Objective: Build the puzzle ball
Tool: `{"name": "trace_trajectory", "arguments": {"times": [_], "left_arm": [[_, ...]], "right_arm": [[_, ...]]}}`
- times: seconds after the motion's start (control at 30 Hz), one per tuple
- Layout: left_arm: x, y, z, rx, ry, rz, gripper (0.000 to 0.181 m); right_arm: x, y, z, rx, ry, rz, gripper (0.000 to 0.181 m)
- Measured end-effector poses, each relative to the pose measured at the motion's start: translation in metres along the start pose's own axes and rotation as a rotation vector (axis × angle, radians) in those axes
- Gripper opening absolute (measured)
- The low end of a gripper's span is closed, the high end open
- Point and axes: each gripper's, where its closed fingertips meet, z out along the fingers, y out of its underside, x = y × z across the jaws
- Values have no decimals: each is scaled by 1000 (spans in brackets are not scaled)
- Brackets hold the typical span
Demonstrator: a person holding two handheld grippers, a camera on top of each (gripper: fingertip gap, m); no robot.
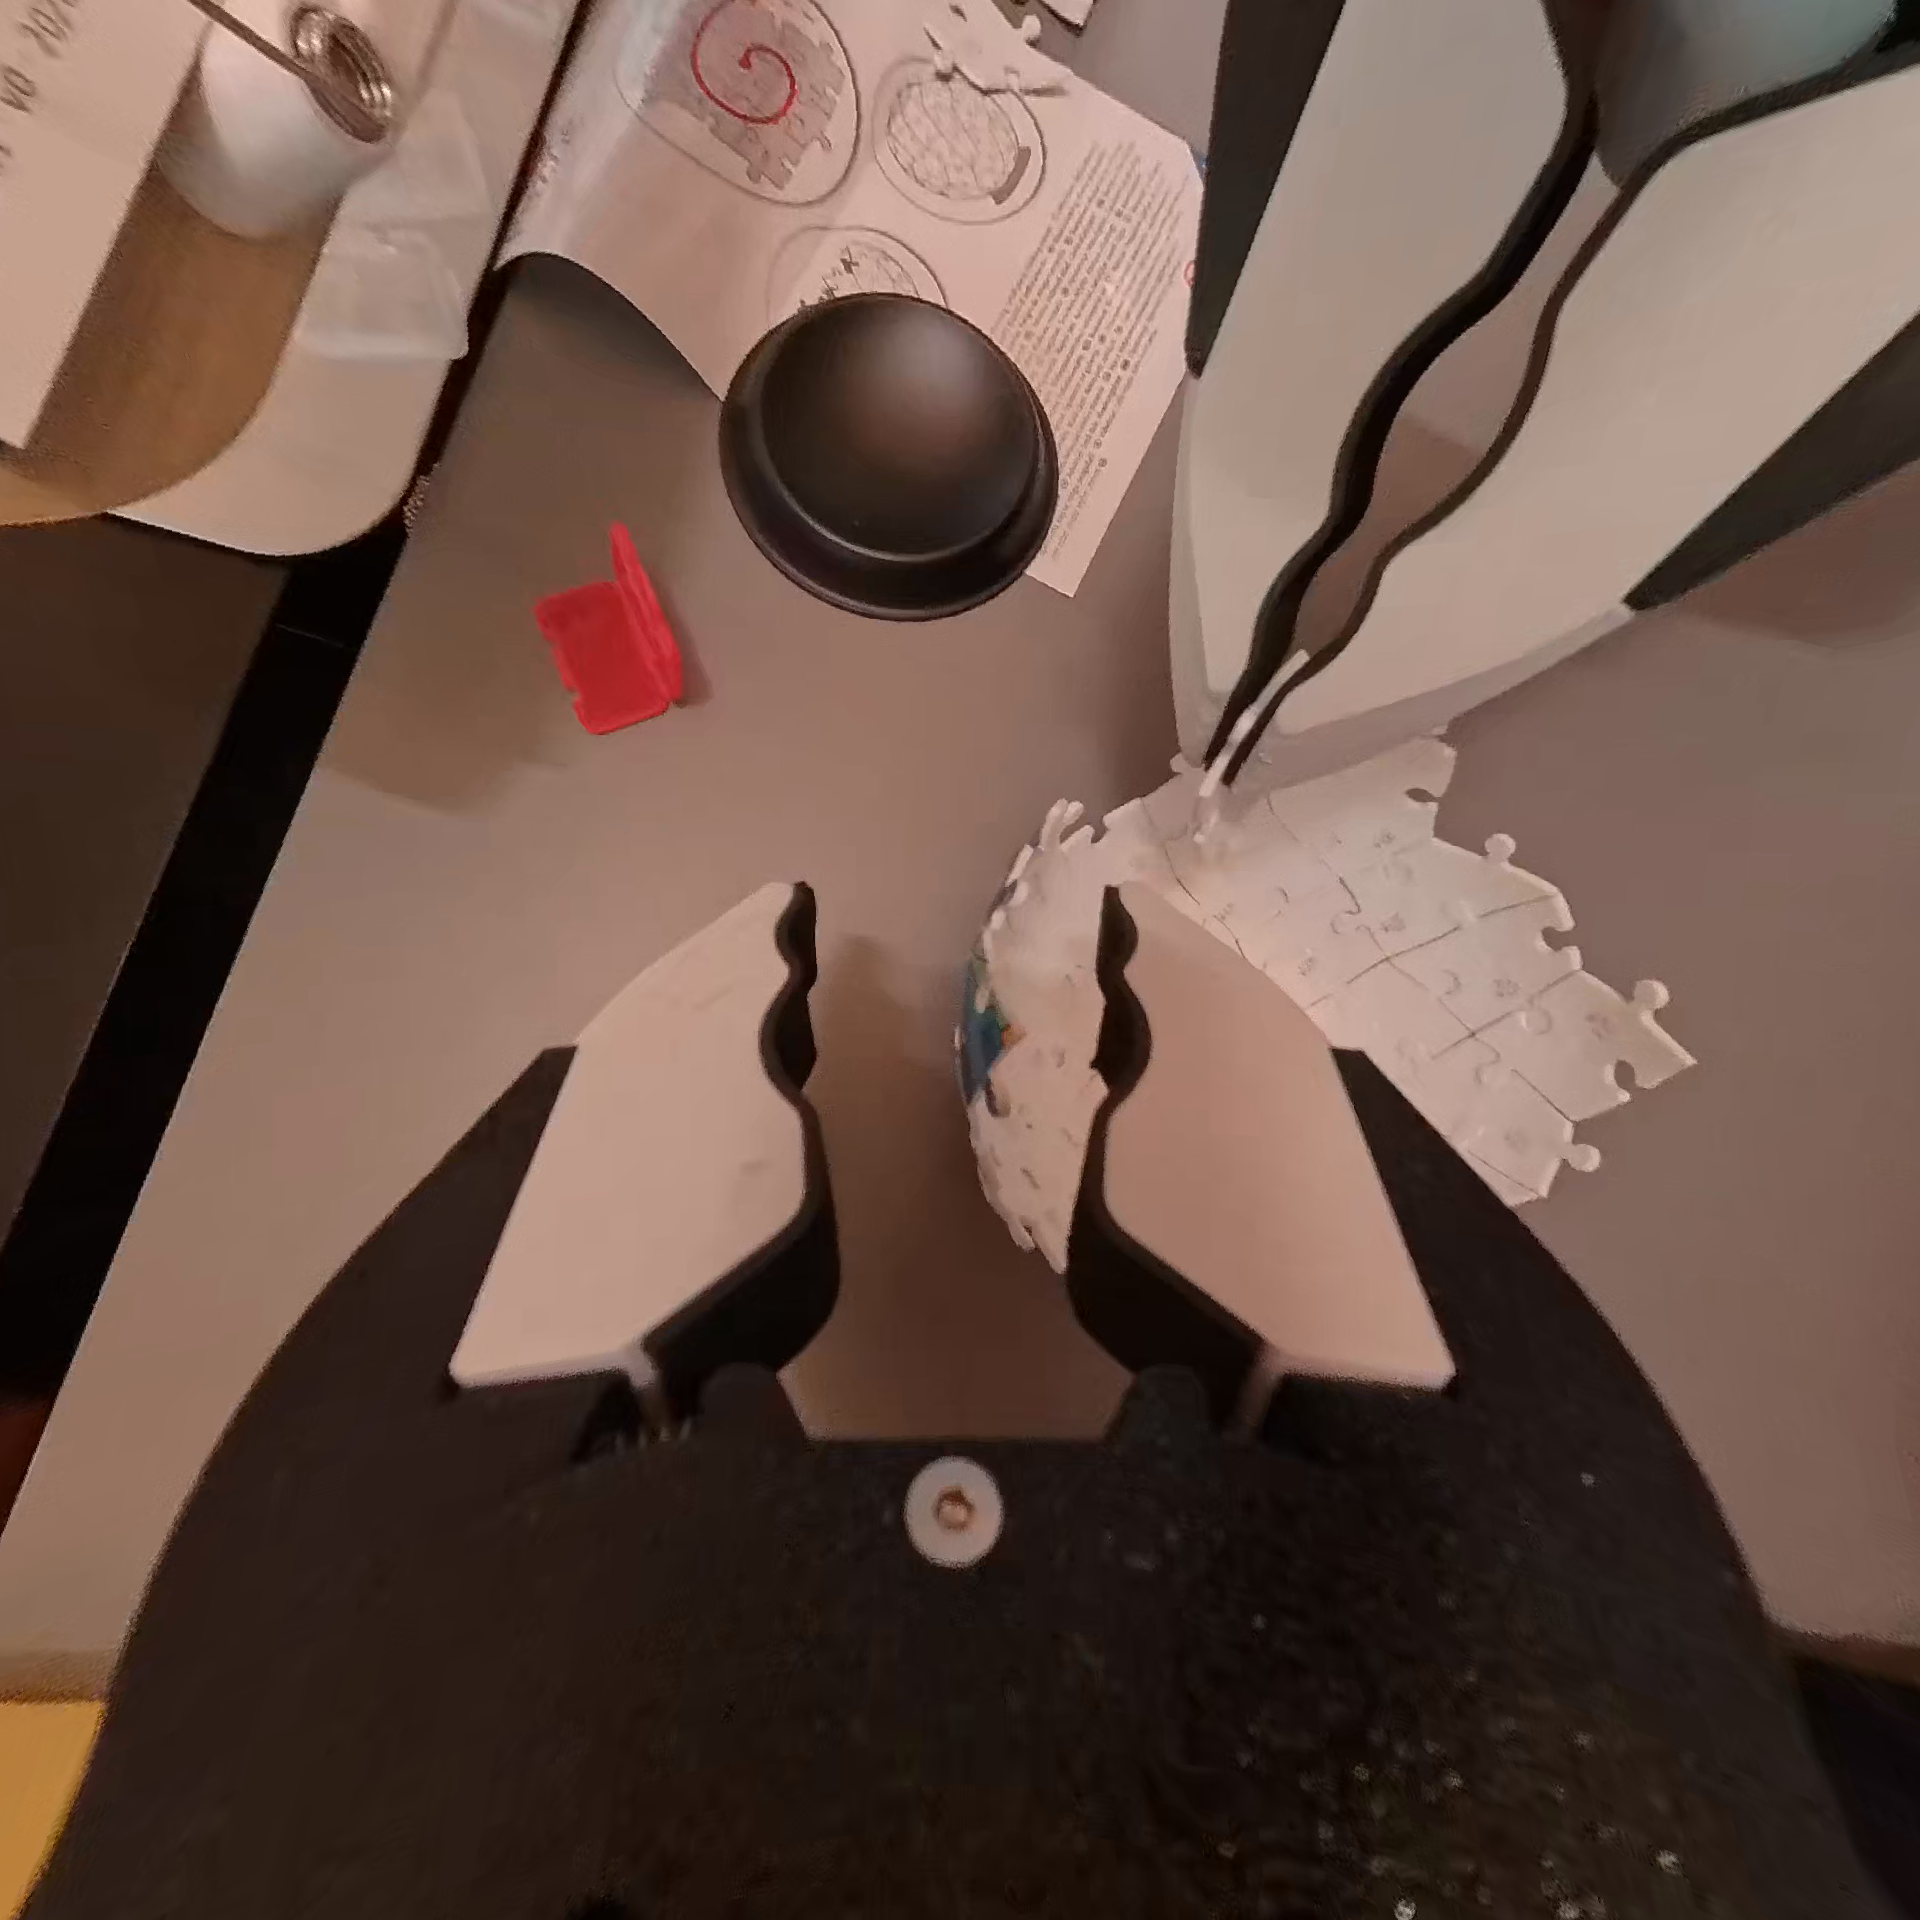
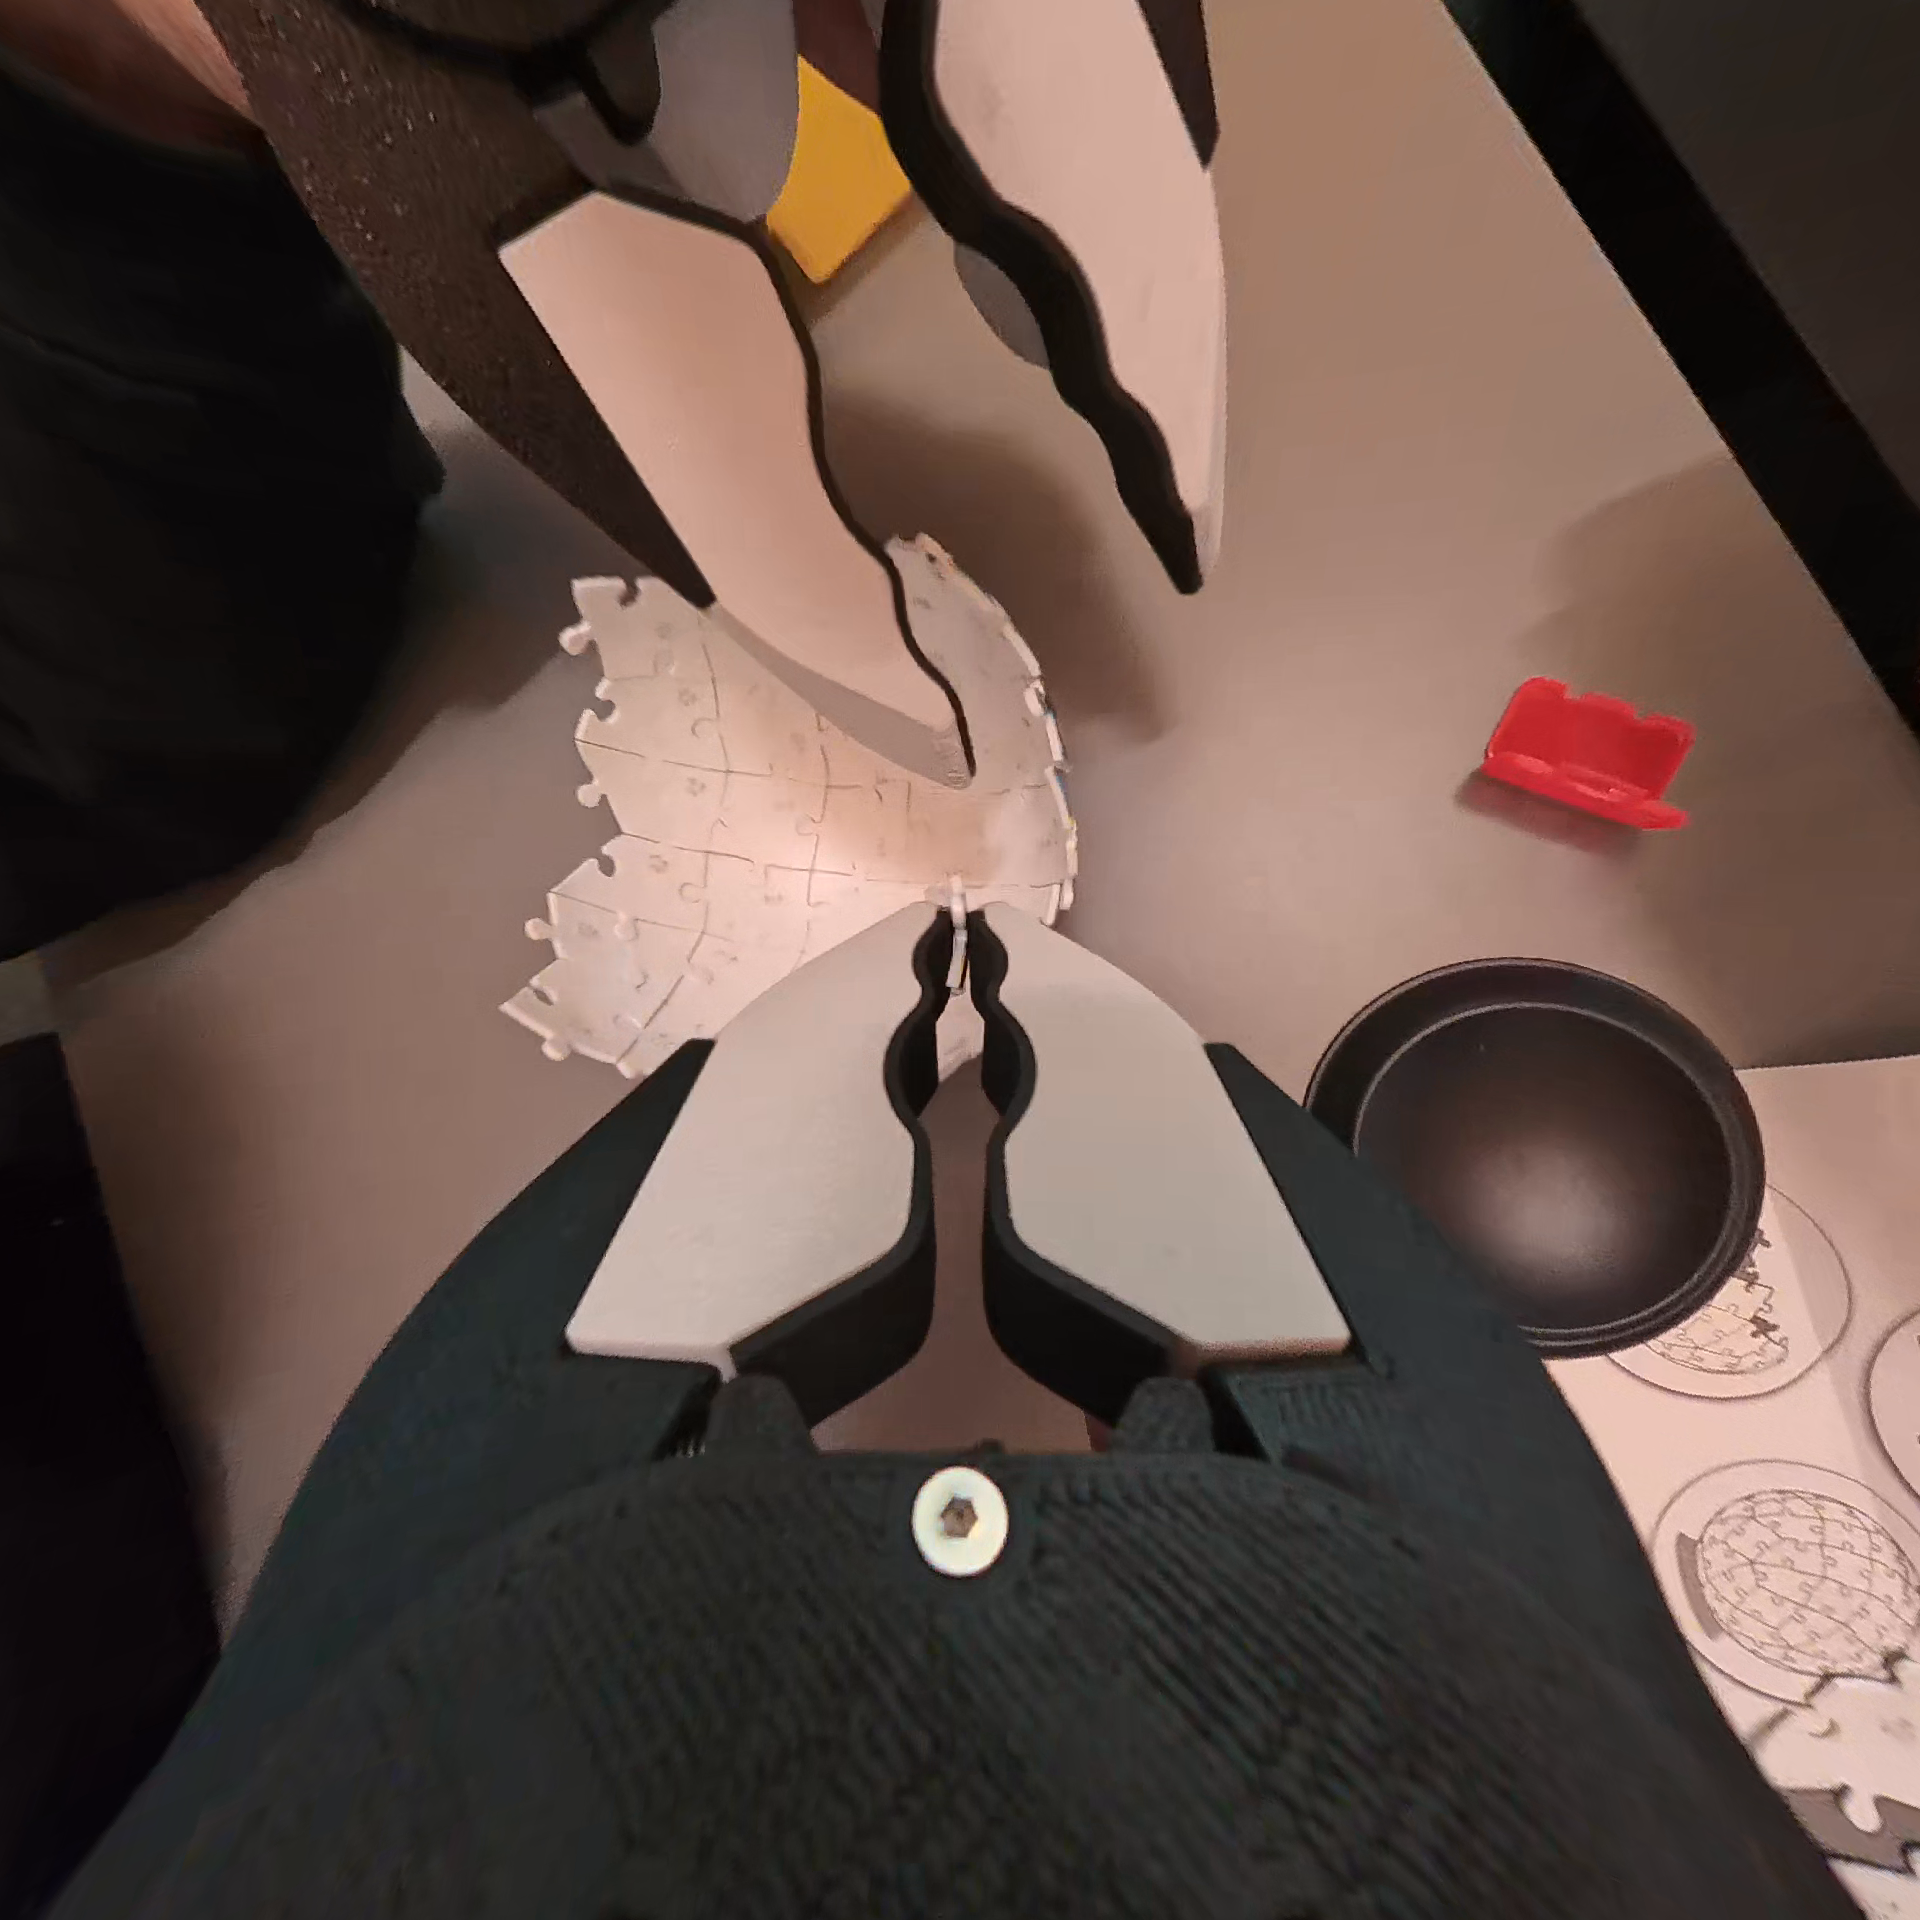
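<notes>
Looking down on the grey table (image 1: 914, 810), I've got the curved puzzle shell (image 1: 1455, 997) lying hollow side up, white backs showing, its long axis running from near my left gripper (image 1: 956, 914) out toward the right. Only a sliver of its printed blue face peeks out at the left rim; most of that edge sits behind my left gripper's right finger (image 1: 1216, 1122). Left gripper's jaws stand wide apart, nothing between them. Right gripper (image 2: 961, 940) is pinched nearly closed on a small white puzzle piece (image 2: 956, 935), held edge-on at the shell's rim; whether it's seated I can't tell. Black dome stand (image 1: 888, 457) rests on the instruction sheet (image 1: 1049, 187), partly covering it. Red clip (image 1: 613, 634) sits well apart, left of everything.
</notes>
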Motion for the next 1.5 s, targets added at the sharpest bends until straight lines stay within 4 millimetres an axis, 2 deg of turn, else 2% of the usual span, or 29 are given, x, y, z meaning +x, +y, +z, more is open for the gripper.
{"name": "trace_trajectory", "arguments": {"times": [0.13, 0.37, 0.43, 0.53, 0.77, 1.27, 1.5], "left_arm": [[3, 3, 6, -14, 34, 11, 45], [2, 12, 9, -90, -23, 127, 34], [2, 12, 10, -104, -29, 121, 33], [5, 15, 11, -123, -12, 127, 20], [6, 15, 11, -135, -14, 121, 9], [4, 18, 11, -145, -6, 34, 7], [4, 17, 11, -136, 6, -9, 7]], "right_arm": [[3, 6, 9, -45, 38, -9, 3], [16, 13, 16, -97, 125, -35, 3], [17, 13, 17, -83, 123, -32, 3], [19, 13, 19, -80, 138, -37, 3], [23, 10, 22, -72, 166, -43, 3], [31, 10, 26, -23, 241, -36, 5], [31, 10, 26, 26, 217, 38, 5]]}}
